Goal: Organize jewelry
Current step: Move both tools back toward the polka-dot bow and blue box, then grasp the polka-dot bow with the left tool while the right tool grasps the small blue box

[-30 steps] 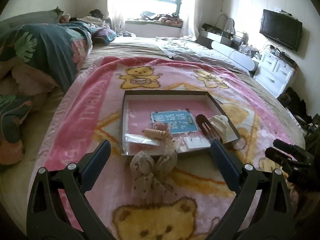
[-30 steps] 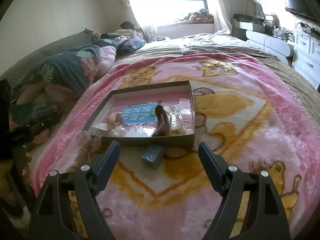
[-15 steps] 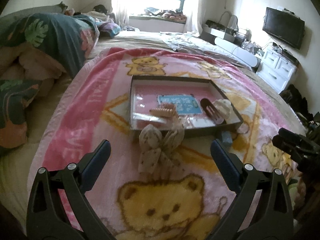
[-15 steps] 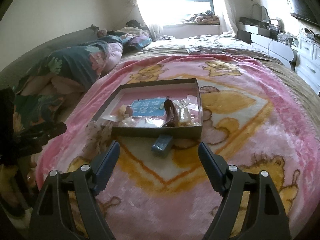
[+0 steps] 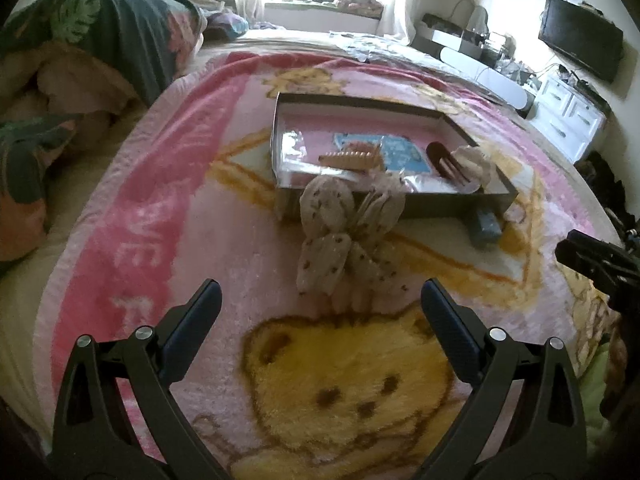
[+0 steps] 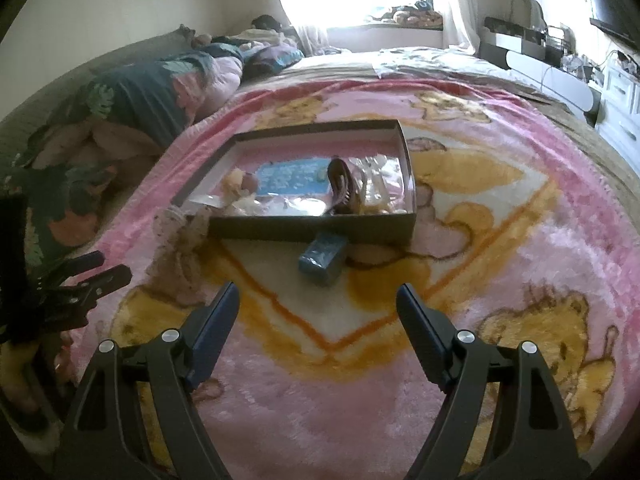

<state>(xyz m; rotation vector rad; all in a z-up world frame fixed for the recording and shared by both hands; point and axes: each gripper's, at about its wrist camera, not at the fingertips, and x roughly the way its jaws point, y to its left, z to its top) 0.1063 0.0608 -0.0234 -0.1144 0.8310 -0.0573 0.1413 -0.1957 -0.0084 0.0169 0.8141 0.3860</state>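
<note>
Centrally framed, the soft, light bow hair clip (image 5: 348, 232) is best pinched mid-knot; both grippers, left gripper (image 5: 320, 308) and right gripper (image 6: 318, 312), are held wide open, empty.

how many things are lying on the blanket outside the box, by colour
beige dotted fabric bow: 1
blue box: 1
total: 2
Both lie against the near wall of the tray.
</note>
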